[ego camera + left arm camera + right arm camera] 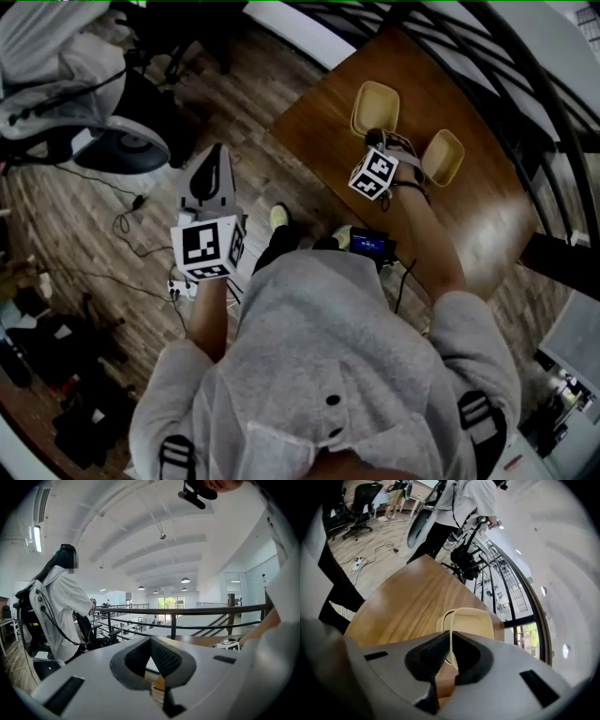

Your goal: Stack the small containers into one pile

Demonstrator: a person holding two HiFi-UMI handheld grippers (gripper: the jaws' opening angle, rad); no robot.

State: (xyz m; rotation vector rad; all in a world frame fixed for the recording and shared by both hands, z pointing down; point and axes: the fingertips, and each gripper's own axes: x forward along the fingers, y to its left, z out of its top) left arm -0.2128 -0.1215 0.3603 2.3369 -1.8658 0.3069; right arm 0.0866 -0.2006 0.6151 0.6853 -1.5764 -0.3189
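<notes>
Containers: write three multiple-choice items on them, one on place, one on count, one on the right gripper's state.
1. The containers stand on: A the floor; B the table; C a chair.
2. How many containers are there? A two; B three; C five.
3. The right gripper is: A wide open; B shut on the rim of a container; C out of view.
Answers: B, both sit on the wood top; A, the head view shows two; B, the thin wall is pinched between its pads.
</notes>
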